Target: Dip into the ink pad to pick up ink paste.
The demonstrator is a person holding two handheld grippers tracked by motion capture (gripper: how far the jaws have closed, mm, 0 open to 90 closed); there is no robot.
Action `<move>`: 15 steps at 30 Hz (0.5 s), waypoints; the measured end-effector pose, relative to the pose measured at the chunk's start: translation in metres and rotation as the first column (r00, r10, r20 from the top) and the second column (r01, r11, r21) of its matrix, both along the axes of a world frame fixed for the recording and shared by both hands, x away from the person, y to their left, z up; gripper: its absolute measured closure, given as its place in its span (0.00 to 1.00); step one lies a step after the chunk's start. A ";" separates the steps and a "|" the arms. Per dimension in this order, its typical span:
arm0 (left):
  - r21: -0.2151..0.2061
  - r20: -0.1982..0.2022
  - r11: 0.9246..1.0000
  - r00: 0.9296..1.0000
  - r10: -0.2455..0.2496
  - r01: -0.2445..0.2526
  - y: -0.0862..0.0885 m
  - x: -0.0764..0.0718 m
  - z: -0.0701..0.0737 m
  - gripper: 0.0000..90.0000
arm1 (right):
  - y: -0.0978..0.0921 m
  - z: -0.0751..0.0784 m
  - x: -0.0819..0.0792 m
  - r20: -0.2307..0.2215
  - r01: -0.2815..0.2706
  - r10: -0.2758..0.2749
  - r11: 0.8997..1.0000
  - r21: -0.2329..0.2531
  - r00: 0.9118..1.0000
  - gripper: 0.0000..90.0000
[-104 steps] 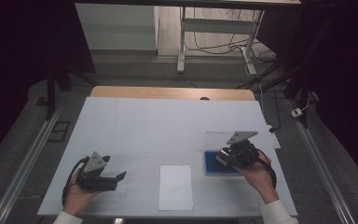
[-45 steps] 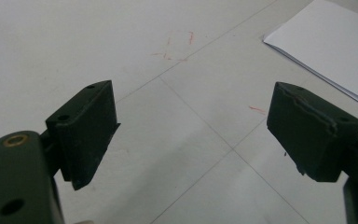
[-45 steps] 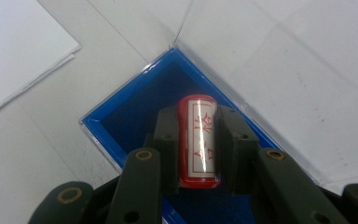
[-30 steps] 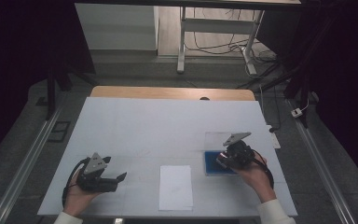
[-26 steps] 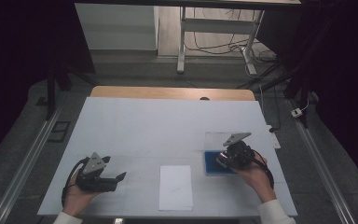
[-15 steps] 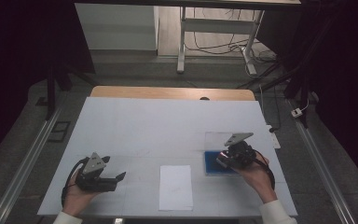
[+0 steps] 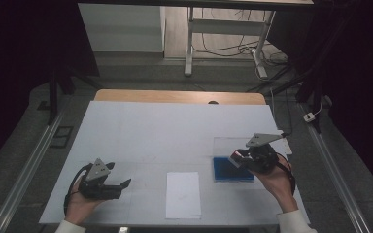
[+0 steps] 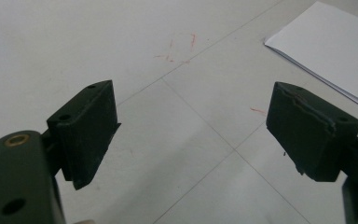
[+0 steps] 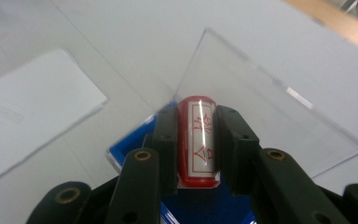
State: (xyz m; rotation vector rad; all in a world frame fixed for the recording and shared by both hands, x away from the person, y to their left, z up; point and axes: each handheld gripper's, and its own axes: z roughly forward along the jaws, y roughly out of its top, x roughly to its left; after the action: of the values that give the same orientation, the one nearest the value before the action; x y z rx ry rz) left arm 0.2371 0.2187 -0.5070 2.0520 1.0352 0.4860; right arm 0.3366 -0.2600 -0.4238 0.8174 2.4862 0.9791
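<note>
At lower right of the high view, your right gripper (image 7: 238, 159) clamps the red seal stamp (image 9: 197, 140) over the blue ink pad (image 7: 232, 170), apparently for inking; your left gripper (image 7: 121, 185) idles, jaws apart.

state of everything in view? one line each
Left tongs: open, empty, just above the table.
Right tongs: shut on the stamp.
Stamp: gripped, over the ink pad.
Ink pad: open, clear lid raised behind it.
Paper: flat on the table, untouched.

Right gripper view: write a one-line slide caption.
Right gripper shut on a red stamp above the blue ink pad.
</note>
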 end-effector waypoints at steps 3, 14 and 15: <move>0.000 0.000 1.000 1.000 0.001 -0.001 0.000 0.000 0.000 0.19 | -0.002 0.012 -0.006 0.033 -0.007 0.006 1.000 0.025 0.999 0.78; 0.003 -0.008 1.000 1.000 0.000 0.000 0.000 0.001 -0.001 0.19 | -0.001 0.029 -0.016 0.074 -0.033 0.030 0.998 0.045 0.997 0.78; 0.005 -0.008 1.000 1.000 -0.001 0.001 0.000 0.001 0.000 0.19 | 0.000 0.029 -0.016 0.073 -0.035 0.032 0.998 0.042 0.997 0.78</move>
State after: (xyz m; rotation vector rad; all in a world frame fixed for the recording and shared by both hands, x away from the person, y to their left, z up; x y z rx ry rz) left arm 0.2381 0.2184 -0.5075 2.0606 1.0386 0.4805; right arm 0.3204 -0.2603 -0.3946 0.7416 2.4324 1.0584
